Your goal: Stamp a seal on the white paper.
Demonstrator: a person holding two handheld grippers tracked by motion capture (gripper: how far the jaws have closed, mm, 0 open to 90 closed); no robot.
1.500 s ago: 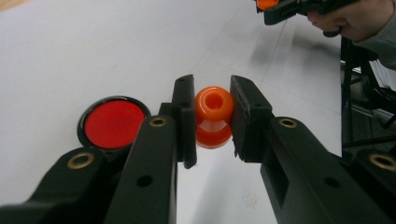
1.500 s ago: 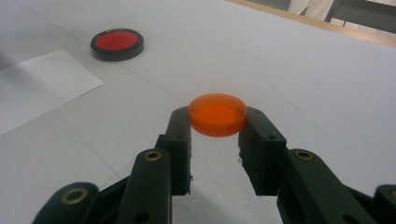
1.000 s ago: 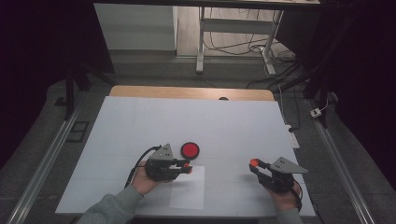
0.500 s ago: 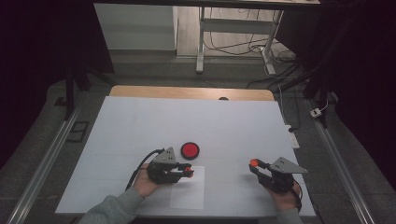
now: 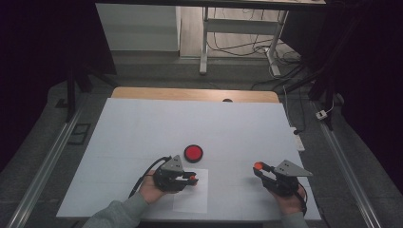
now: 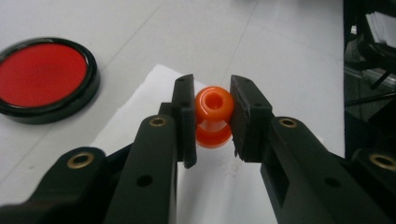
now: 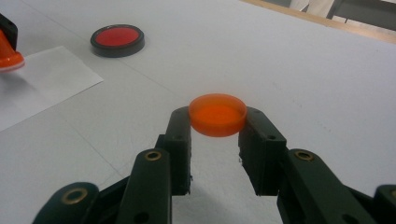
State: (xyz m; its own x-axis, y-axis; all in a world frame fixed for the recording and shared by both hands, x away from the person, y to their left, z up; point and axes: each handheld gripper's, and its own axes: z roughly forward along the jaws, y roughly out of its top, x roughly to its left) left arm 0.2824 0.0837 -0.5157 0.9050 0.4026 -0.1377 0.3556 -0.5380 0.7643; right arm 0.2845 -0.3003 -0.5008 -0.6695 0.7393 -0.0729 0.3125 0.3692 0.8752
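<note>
Left tool, lower centre-left of the high view, is clamped on an orange stamp, held over the white paper sheet, likely ready to press a mark. Red ink pad in its black case sits just above the sheet, close by for inking. Right tool, lower right, grips the stamp's orange cap off the worktop, probably keeping it out of the way, well apart from the stamp.
</note>
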